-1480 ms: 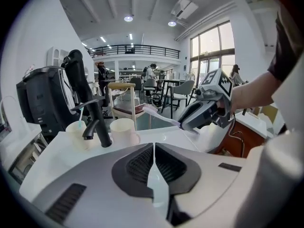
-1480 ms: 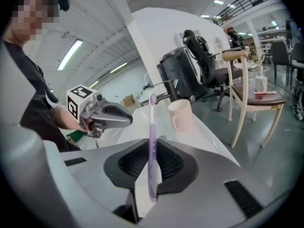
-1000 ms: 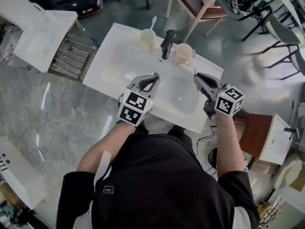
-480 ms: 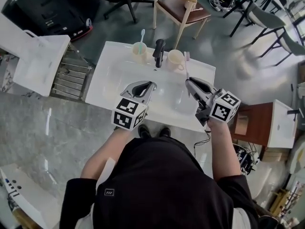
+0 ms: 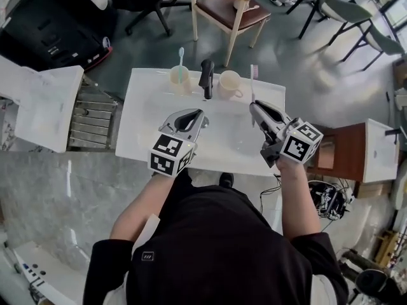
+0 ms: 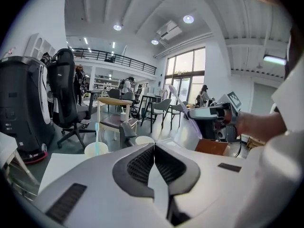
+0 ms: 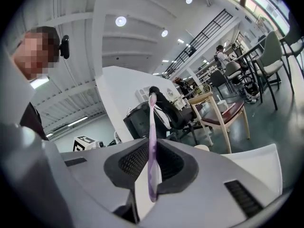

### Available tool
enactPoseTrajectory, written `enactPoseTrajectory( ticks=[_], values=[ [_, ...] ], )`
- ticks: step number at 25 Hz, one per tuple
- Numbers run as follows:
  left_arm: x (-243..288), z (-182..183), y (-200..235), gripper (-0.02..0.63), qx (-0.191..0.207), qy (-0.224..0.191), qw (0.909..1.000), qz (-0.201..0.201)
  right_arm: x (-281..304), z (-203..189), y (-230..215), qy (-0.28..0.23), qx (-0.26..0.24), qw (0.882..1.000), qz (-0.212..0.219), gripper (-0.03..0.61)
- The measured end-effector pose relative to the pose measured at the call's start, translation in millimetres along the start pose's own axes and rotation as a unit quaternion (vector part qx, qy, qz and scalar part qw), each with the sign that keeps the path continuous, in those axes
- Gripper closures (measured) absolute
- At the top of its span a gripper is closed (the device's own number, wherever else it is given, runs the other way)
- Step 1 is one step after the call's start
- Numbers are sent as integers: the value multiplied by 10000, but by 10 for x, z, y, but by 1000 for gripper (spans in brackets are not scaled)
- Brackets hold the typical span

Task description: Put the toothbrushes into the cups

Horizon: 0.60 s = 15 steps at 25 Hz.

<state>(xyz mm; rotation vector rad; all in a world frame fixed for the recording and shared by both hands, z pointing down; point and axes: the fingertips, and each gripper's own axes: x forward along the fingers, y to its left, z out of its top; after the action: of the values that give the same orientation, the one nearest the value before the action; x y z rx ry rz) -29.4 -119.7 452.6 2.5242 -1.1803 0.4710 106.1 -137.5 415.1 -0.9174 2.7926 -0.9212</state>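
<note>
On the white sink counter (image 5: 149, 103) a cream cup (image 5: 179, 80) holds a teal toothbrush (image 5: 180, 57), left of the black faucet (image 5: 206, 78). To the faucet's right stands an empty cream mug (image 5: 229, 84). My right gripper (image 5: 255, 108) is shut on a purple toothbrush (image 5: 252, 81), head up, just right of the mug. In the right gripper view the brush (image 7: 151, 146) stands upright between the pads. My left gripper (image 5: 202, 115) hovers over the basin, shut and empty. In the left gripper view it (image 6: 154, 147) faces the cup with the teal brush (image 6: 96, 148) and the mug (image 6: 144, 139).
A wooden chair (image 5: 229, 8) stands behind the sink. A metal rack (image 5: 92, 110) sits to the left and a brown cabinet (image 5: 346, 157) to the right. An office chair (image 6: 66, 96) and dark equipment (image 5: 51, 24) are at the back left.
Both grippers have risen a little above the basin. The purple toothbrush has tipped more upright beside the mug. The head view has shifted, so the sink sits higher and smaller.
</note>
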Motion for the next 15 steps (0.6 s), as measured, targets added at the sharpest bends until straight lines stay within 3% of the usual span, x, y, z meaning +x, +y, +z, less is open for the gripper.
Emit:
enactPoseTrajectory(
  ticks=[7,15],
  values=[
    [-59,99,432,597,469,-37,9958,-787,327,105,-20,-506,104,9944,-924,515],
    [48,144,687,597,366,54,9930,-1122,515,203,-219,-983,474,9850,-1336,515]
  ],
)
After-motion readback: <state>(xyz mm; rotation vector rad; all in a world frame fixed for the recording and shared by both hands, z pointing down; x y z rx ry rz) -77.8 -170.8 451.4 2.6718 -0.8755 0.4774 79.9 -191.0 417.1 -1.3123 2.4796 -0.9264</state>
